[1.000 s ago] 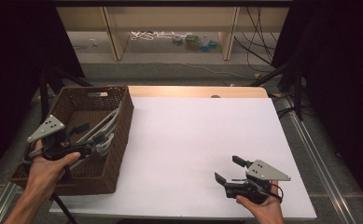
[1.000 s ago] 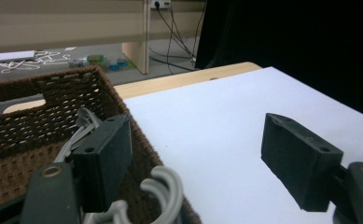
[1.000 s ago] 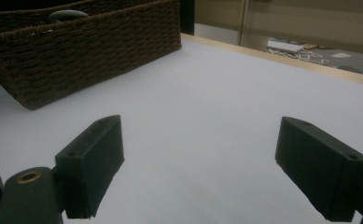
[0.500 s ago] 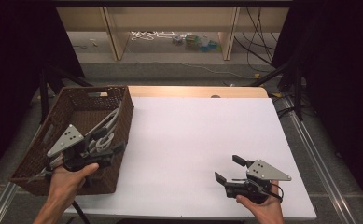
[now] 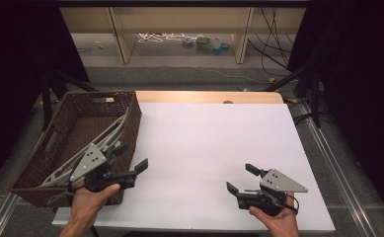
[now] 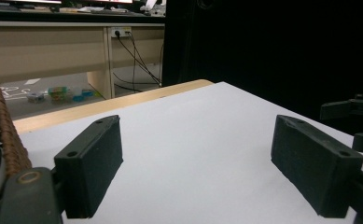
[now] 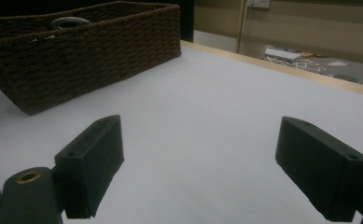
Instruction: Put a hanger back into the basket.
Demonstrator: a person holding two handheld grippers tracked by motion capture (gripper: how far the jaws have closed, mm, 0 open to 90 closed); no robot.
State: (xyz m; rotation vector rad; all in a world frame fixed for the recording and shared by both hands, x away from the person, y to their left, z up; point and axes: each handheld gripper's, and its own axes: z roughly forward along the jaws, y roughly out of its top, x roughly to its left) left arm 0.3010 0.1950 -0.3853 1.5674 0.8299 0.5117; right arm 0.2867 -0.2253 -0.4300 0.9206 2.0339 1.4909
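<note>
- Holding the left gripper (image 5: 132, 157) at the near-right corner of the brown wicker basket (image 5: 56, 143), jaws spread wide and pinching nothing, pointing out over the white table (image 5: 209, 143).
- Gripping it from below with the left hand (image 5: 88, 195), grey three-cornered plate tilted on top.
- Showing, in the left gripper view, both black jaws well apart above bare white surface, a strip of the basket's woven wall (image 6: 4, 135) sitting just beside the left jaw.
- Catching the other gripper's dark jaws at the far right edge of that same view.
- Holding the right gripper (image 5: 241, 178) low over the near-right part of the table, jaws likewise spread open with nothing between them, the right hand (image 5: 273, 217) wrapping it from below.
- Looking, in the right gripper view, along both parted jaws toward the basket (image 7: 86, 51), well apart from it across the white surface.
- Lying inside the basket, grey plastic hangers (image 5: 96, 148) leaning diagonally toward the far-right corner, one rounded grey end (image 7: 69, 22) peeking above the rim.
- Sitting at the left side of the table, the basket overhanging the white sheet's left edge.
</note>
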